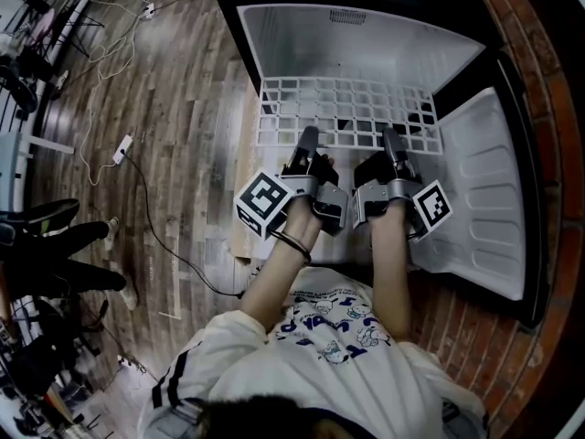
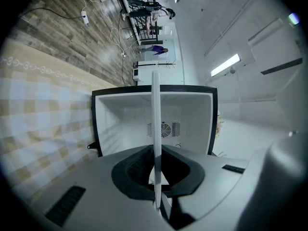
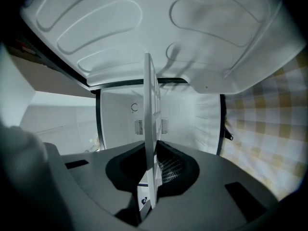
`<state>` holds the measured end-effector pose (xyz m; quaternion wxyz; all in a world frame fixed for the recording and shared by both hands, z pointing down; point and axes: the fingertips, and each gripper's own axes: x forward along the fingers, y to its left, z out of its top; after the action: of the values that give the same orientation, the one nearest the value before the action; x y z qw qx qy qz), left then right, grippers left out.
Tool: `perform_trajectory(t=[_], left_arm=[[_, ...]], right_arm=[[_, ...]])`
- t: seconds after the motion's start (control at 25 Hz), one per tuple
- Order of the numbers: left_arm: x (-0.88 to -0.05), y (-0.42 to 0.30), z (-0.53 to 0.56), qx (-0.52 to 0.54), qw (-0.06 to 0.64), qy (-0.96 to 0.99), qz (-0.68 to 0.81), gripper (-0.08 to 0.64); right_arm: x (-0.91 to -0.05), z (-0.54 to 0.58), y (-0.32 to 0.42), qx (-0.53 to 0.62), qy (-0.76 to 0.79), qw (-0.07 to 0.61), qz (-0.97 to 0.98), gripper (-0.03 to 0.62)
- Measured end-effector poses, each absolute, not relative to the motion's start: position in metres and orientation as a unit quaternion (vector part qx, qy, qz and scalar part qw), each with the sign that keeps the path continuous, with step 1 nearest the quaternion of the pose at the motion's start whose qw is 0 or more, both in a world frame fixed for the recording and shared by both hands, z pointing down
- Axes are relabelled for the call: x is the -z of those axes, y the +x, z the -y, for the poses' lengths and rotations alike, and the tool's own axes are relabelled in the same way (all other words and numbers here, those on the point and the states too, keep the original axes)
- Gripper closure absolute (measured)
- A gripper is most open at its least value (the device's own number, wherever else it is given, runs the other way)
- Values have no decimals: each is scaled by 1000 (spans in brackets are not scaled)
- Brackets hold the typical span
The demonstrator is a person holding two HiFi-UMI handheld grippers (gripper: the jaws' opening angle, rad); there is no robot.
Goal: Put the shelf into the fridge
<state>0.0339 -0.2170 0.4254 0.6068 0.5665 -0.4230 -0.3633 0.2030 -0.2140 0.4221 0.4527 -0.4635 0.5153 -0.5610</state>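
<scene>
A white wire grid shelf (image 1: 345, 112) is held level at the mouth of the open fridge (image 1: 352, 44), its far edge just inside the white cavity. My left gripper (image 1: 307, 142) is shut on the shelf's near edge left of centre, and my right gripper (image 1: 393, 144) is shut on it to the right. In the left gripper view the shelf (image 2: 156, 129) runs edge-on as a thin white bar between the jaws toward the fridge interior (image 2: 163, 124). The right gripper view shows the shelf (image 3: 150, 143) edge-on too, with the fridge cavity (image 3: 166, 119) beyond.
The fridge door (image 1: 489, 199) stands open at the right, its white liner facing up. A brick wall (image 1: 548, 80) lies beyond it. Wooden floor (image 1: 174, 108) with cables and a power strip (image 1: 122, 148) spreads left. A checked cloth (image 2: 43, 124) lies beside the fridge.
</scene>
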Motion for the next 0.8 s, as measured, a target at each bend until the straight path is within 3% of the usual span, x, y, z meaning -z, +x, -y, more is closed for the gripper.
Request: perform_trajectory(t=[0.6, 0.8], left_arm=[[-422, 32, 218, 362, 601, 573, 423, 522], [-406, 32, 218, 364, 569, 604, 422, 523]], right_arm=[[-419, 213, 201, 556, -463, 459, -516, 545], [-416, 213, 201, 552, -457, 465, -519, 546]])
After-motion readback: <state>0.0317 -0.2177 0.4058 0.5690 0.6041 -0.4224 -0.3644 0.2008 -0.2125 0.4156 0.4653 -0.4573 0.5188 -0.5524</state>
